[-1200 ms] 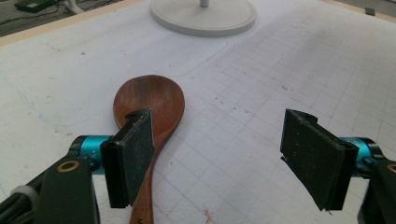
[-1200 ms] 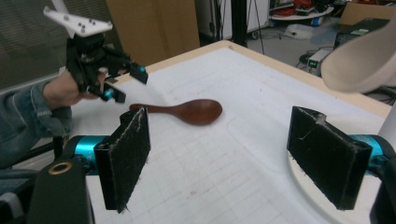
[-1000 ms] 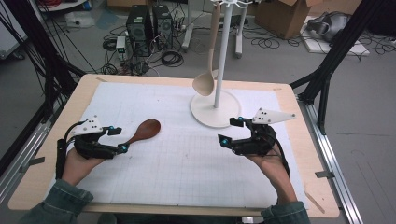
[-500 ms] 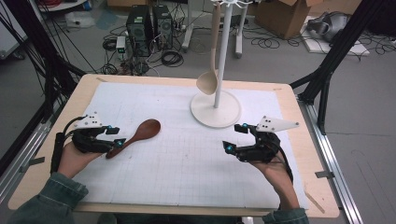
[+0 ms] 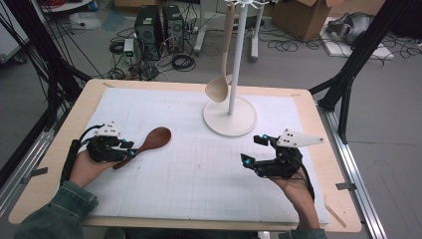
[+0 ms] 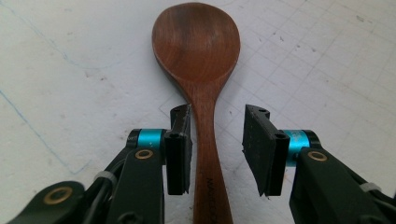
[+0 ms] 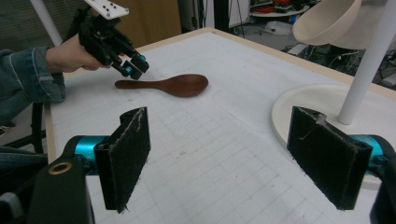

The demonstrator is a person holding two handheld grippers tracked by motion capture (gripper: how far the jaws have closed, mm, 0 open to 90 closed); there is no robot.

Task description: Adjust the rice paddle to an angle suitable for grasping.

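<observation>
The dark wooden spoon (image 6: 201, 84) lies flat on the tabletop (image 5: 199, 179), bowl toward 12 o'clock in the left gripper view. The left gripper (image 6: 217, 149) straddles its handle, jaws just closing, one pad touching, not yet clamped. The right gripper (image 7: 229, 158) hangs released, well apart.

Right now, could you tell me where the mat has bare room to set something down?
The widest free patch lies between the dark wooden spoon and the right gripper, in front of the stand's base. The far left corner of the mat is bare too. It is crowded around the left gripper, closing on the spoon's handle.
</observation>
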